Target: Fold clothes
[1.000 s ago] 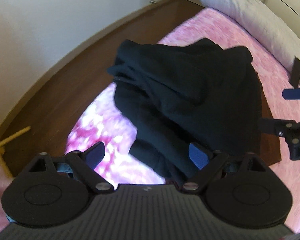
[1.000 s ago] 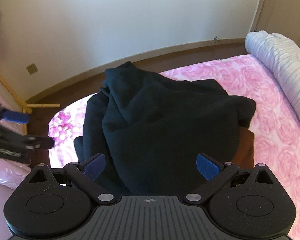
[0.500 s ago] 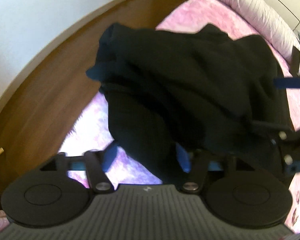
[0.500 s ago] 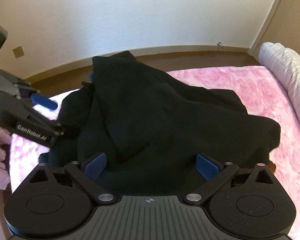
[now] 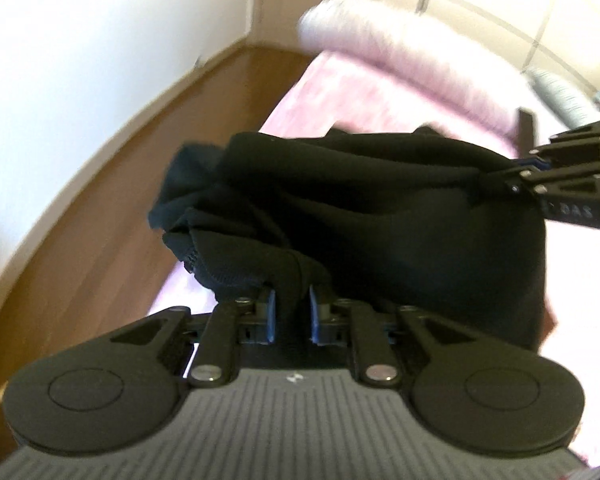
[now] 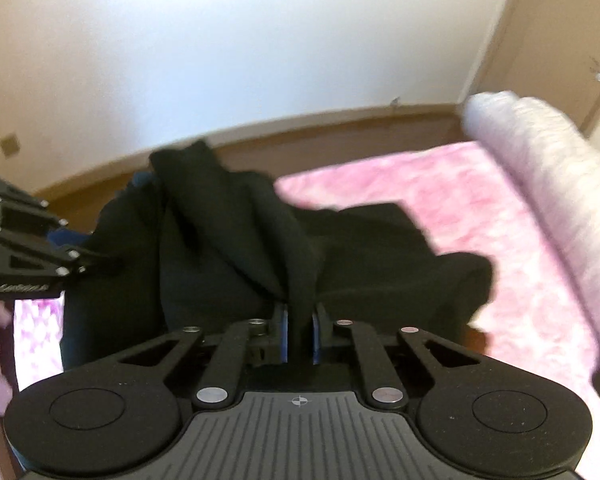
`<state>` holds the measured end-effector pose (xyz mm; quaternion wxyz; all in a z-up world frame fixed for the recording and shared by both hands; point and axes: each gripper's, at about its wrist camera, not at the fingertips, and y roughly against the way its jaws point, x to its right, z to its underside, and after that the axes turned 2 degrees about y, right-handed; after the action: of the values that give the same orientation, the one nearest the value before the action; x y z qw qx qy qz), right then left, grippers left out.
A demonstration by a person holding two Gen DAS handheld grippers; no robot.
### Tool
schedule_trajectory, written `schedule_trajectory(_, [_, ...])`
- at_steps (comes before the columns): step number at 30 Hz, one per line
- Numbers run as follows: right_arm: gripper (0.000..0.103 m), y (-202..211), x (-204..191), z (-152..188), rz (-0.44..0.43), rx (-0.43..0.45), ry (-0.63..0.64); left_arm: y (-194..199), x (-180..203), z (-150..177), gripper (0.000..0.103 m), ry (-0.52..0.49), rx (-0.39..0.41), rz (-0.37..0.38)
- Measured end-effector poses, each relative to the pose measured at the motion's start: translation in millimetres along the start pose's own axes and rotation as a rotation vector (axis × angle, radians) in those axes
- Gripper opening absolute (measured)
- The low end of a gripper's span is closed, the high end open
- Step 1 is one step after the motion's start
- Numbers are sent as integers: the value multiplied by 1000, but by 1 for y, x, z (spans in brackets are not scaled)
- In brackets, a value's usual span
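Note:
A black garment [image 5: 380,216] hangs bunched between my two grippers above the pink bed. My left gripper [image 5: 291,312] is shut on a fold of its edge, the cloth pinched between the blue pads. My right gripper [image 6: 300,330] is shut on another fold of the black garment [image 6: 240,248]. The right gripper also shows at the right edge of the left wrist view [image 5: 500,178], gripping the cloth. The left gripper body shows at the left of the right wrist view [image 6: 24,248]. Both views are blurred.
The pink flowered bedspread [image 6: 440,200] lies under the garment. A pale rolled quilt [image 6: 548,160] lies along the bed's far side. Brown wood floor [image 5: 112,184] and a white wall [image 6: 220,60] lie beyond the bed's edge.
Both grippers have gone from open to shut on folds of the black garment and have lifted it. The views have tilted upward.

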<state>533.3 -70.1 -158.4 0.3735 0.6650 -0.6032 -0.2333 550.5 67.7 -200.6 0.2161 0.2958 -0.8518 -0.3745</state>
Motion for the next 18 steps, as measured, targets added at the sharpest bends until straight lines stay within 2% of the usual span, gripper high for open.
schedule_trajectory(3, [9,47,33,6,36,73,-84,33,34,-13,12,-54,73,47])
schedule_trajectory(8, [5,134,94,53,162,122,-216,68,116,-23,11,-163,148,165])
schedule_trajectory(10, [5,167,116,86,208,119,-259,79,159,-21,11,-232,174,210])
schedule_trajectory(13, [5,204,145,144,258,102,-314,73,241,-6,11,-324,172,274])
schedule_trajectory(16, [5,233,172,214,293,71,-383,53,329,19,8,-377,122,328])
schedule_trajectory(18, [5,251,194,269,312,43,-474,42,384,47,8,-451,83,368])
